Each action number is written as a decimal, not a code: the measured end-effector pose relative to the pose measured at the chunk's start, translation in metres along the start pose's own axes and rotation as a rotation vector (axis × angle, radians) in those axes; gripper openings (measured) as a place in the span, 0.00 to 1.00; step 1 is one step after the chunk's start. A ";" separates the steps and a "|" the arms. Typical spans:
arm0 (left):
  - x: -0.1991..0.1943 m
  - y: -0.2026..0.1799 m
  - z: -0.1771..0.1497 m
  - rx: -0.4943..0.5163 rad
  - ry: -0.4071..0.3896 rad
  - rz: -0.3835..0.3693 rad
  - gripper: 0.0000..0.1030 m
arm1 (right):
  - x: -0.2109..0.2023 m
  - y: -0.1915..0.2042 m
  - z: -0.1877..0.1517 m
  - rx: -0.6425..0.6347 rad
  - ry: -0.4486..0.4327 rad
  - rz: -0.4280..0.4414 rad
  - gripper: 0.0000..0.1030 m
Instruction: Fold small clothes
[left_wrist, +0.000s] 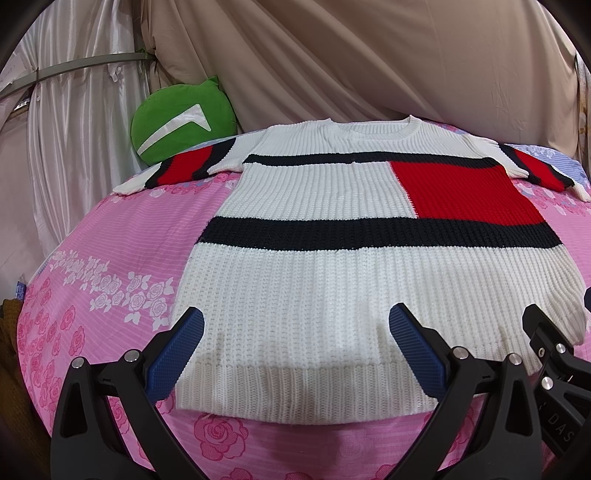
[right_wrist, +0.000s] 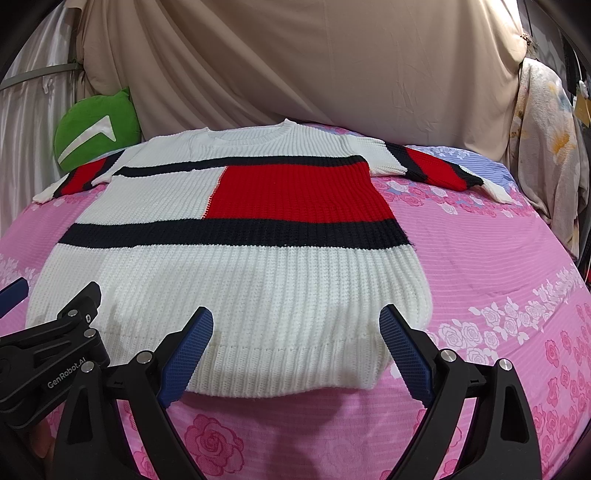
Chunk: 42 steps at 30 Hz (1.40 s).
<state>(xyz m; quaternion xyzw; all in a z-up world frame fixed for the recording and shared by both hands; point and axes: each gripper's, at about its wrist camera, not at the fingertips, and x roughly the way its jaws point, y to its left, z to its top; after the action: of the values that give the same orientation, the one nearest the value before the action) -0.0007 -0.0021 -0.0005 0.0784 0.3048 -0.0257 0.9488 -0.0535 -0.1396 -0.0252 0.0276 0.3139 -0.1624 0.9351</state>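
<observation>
The sweater (left_wrist: 332, 295) is spread flat on the bed (left_wrist: 110, 258), hem at the near edge, so both grippers, left gripper (left_wrist: 295, 350) and right gripper (right_wrist: 295, 350), jaws apart, can take it.

Both views are bright and evenly lit from overhead, with saturated colours and no hard glare. Soft shadows fall on the near hem of the sweater (left_wrist: 332, 288) under the left gripper (left_wrist: 295, 354) and the right gripper (right_wrist: 295, 350). The satin curtain (left_wrist: 74, 110) at far left shows a mild sheen. Fisheye distortion bows the bedspread (right_wrist: 480, 277) into a dome, and the corners go black. Focus is sharp on the knit ribs and softens slightly at the rims.
</observation>
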 end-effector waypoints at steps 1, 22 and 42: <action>0.000 0.000 0.000 0.000 0.000 0.000 0.95 | 0.000 0.000 0.000 0.001 0.000 0.000 0.87; 0.000 0.003 0.001 -0.015 0.005 -0.023 0.95 | 0.000 -0.007 0.003 0.019 0.007 0.062 0.87; 0.064 0.091 0.119 -0.041 -0.023 -0.207 0.95 | 0.240 -0.400 0.160 0.816 0.153 -0.033 0.74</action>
<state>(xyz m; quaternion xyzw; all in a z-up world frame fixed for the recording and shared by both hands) 0.1282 0.0678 0.0701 0.0268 0.3009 -0.1183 0.9459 0.0906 -0.6113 -0.0201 0.4029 0.2927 -0.2861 0.8186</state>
